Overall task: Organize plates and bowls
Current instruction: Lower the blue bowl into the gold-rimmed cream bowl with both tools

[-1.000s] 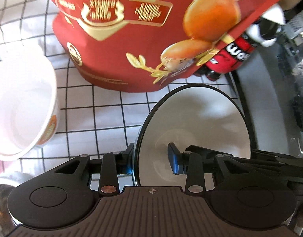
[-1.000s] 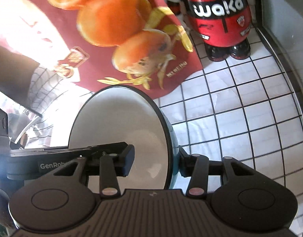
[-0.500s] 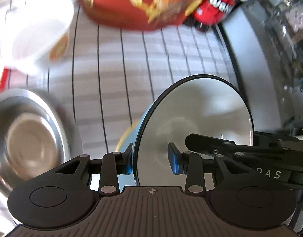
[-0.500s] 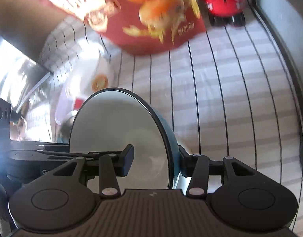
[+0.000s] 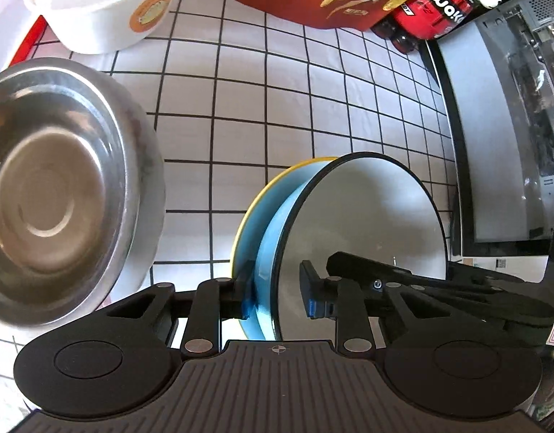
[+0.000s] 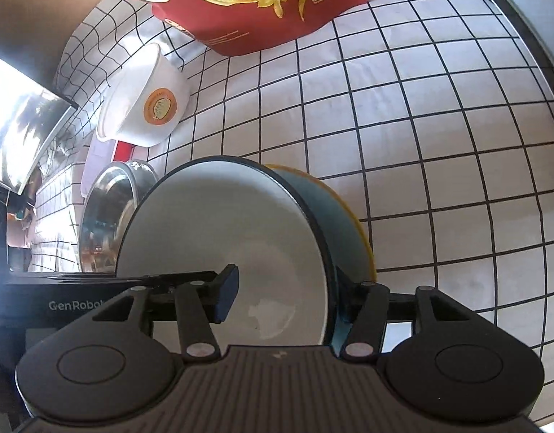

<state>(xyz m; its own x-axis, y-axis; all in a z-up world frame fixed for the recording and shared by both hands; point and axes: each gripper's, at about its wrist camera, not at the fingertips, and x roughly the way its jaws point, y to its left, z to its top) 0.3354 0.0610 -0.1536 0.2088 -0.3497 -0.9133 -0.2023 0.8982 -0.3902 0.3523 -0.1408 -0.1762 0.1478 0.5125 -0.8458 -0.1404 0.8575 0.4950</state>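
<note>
The yellow plate [image 5: 262, 195] is showing only as a thin rim crescent; the blue bowl [image 5: 363, 216] is covering the rest. The steel bowl [image 5: 60, 187] is running off the left edge of the left wrist view, and in the right wrist view the blue bowl is hiding most of it. The red bag [image 6: 262, 3] and the dark bottle [image 5: 443, 7] are being cut off by the top edges. The bottle label text is reading only in part.

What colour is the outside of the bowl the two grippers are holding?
Light blue outside on the white-lined, dark-rimmed bowl; it shows best in the left wrist view.
</note>
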